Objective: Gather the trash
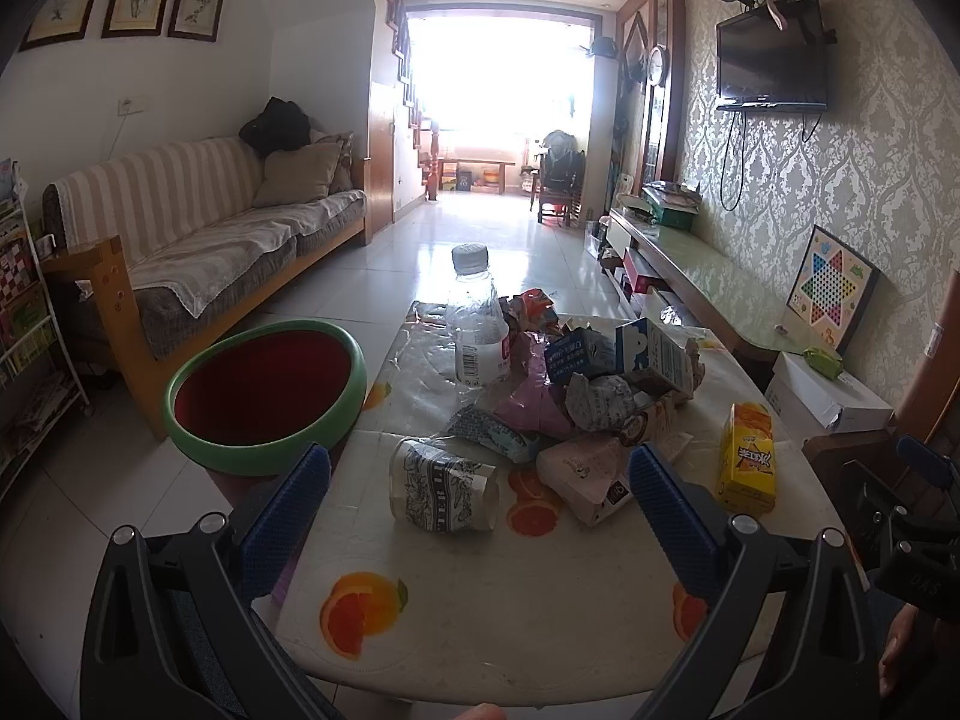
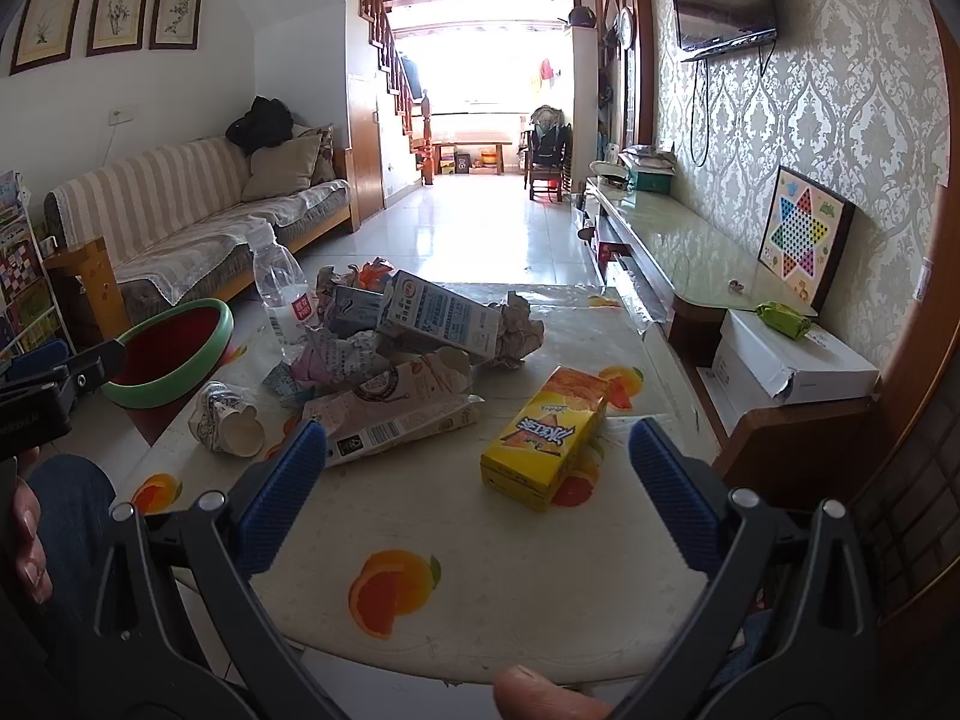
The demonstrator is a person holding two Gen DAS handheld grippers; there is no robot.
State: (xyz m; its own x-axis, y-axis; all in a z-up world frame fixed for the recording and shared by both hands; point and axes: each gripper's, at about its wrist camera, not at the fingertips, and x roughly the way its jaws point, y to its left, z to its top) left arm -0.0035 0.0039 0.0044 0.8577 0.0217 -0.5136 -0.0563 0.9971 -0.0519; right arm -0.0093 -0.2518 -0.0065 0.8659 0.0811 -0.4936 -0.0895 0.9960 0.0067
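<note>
A pile of trash lies on the small table [image 1: 468, 606]: a crushed paper cup [image 1: 441, 489], a clear plastic bottle [image 1: 477, 324], crumpled paper [image 1: 600, 402], milk cartons [image 1: 654, 354] and a yellow drink box [image 1: 746, 457]. A green-rimmed red bin [image 1: 264, 390] stands at the table's left. My left gripper [image 1: 480, 498] is open and empty, its jaws either side of the paper cup and short of it. My right gripper [image 2: 477, 468] is open and empty, just short of the yellow drink box [image 2: 546, 435]. The paper cup [image 2: 228, 417] and the bin [image 2: 171, 348] lie to its left.
A striped sofa [image 1: 198, 240] runs along the left wall. A low TV cabinet [image 2: 690, 252] and a white box [image 2: 792, 354] stand on the right. A tiled floor [image 1: 480, 252] stretches beyond the table. A book rack [image 1: 24, 330] is at far left.
</note>
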